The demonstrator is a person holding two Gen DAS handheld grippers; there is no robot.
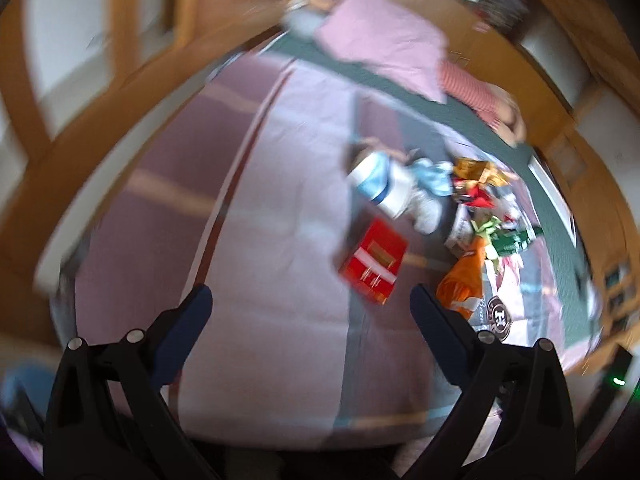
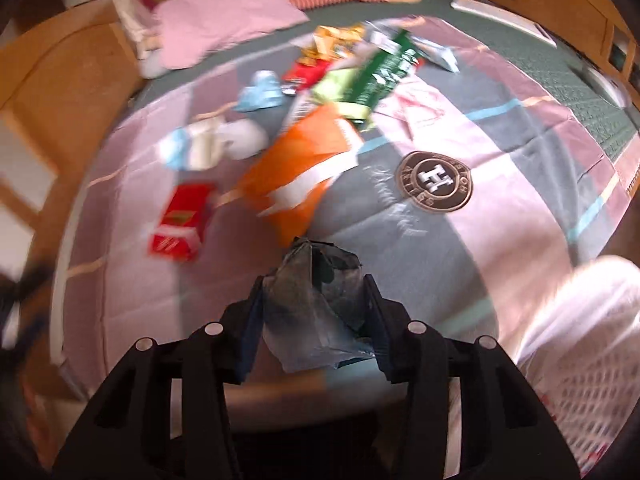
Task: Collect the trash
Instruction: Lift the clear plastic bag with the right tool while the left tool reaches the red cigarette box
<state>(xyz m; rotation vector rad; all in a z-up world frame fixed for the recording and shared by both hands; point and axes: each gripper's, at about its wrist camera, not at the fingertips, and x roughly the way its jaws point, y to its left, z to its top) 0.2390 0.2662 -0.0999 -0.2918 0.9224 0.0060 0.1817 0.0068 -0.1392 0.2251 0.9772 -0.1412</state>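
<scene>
My right gripper [image 2: 314, 300] has its fingers [image 2: 250, 334] clamped on a crumpled dark wrapper [image 2: 316, 308], held above the bed [image 2: 440, 280]. My left gripper [image 1: 310, 304] hangs with fingers [image 1: 188, 320] spread wide and nothing between them. The rest of the trash lies on the bedspread: a red box [image 2: 182, 222], an orange bag [image 2: 298, 172], a green packet [image 2: 378, 68] and white crumpled tissues [image 2: 216, 144], near a pink pillow [image 2: 224, 20]

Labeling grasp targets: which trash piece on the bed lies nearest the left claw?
The orange bag, flat on the blanket just past the left claw's right finger. The red box lies slightly farther; the rest is piled behind them.
</scene>
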